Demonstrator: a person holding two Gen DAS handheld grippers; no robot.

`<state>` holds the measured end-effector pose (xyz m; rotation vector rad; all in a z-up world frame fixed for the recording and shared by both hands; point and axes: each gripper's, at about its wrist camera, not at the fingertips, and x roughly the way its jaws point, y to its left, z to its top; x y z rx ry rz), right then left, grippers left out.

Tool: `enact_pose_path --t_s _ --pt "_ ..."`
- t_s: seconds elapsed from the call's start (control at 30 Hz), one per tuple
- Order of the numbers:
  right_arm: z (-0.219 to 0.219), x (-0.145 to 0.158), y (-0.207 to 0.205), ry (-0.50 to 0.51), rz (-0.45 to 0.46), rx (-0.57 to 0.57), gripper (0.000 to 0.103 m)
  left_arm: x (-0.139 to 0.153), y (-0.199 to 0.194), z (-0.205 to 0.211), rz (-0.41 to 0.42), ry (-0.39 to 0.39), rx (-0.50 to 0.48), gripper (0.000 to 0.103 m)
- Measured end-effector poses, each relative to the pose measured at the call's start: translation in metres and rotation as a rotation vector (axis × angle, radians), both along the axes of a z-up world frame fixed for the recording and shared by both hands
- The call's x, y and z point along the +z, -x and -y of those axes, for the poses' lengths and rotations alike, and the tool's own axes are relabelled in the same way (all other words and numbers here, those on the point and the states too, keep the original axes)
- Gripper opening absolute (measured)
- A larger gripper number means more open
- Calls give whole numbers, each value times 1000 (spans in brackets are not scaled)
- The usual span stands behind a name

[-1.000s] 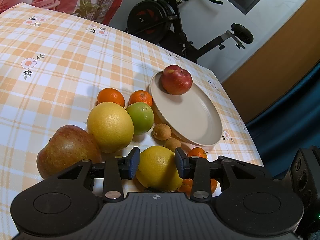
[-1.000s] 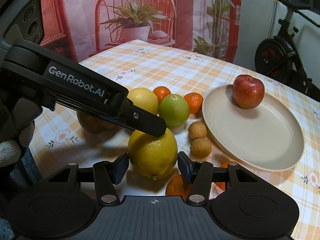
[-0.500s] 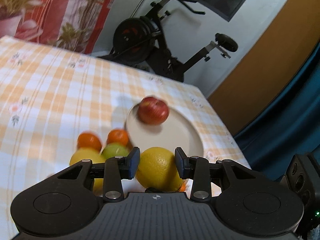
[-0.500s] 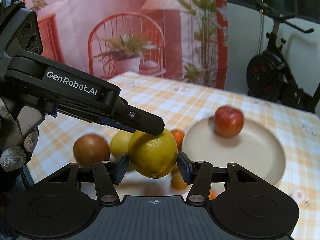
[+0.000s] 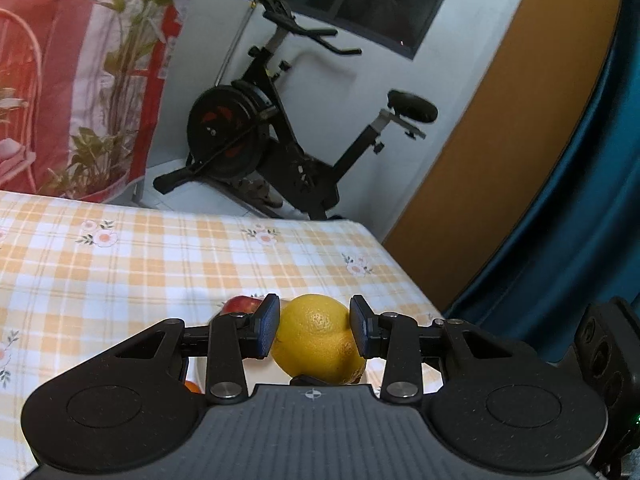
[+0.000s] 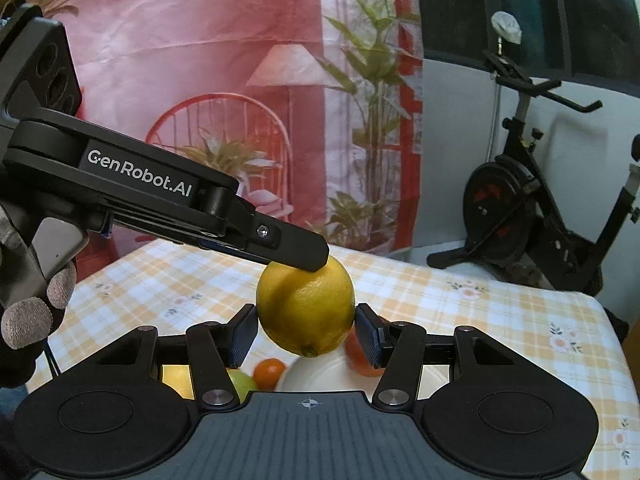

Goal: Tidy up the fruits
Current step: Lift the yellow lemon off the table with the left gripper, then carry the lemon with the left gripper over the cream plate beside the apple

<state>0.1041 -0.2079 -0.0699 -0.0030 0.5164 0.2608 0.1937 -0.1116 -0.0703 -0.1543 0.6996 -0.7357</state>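
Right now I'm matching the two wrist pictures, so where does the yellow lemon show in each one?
Left wrist: the lemon sits low in the centre, between the left tool's pads.
Right wrist: the lemon is at centre, the left tool's finger on top of it, between the right tool's pads.
Shared landmark: the exercise bike behind the table.

lemon lifted clear of the table, both grippers risen, fruit pile dropped low in view
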Motion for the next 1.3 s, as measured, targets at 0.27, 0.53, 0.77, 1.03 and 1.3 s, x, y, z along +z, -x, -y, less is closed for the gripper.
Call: enact_pose_path --t_s 0.27,0.53,0.77,1.03,1.3 --pt "35 -30 -17 -49 -74 -44 49 -22 -25 38 -62 -79 -53 40" --pt "71 -61 -39 -83 -131 -99 49 -42 -57 83 -107 -162 -95 40" --pt "89 -88 -63 -92 -181 -116 49 -61 -81 107 -146 -224 -107 40" --pt "95 -104 -80 -96 -203 -135 49 -73 -97 118 -158 -264 -108 40" --pt "92 -114 -90 -84 -210 -154 49 -81 -103 123 -154 -284 -92 40"
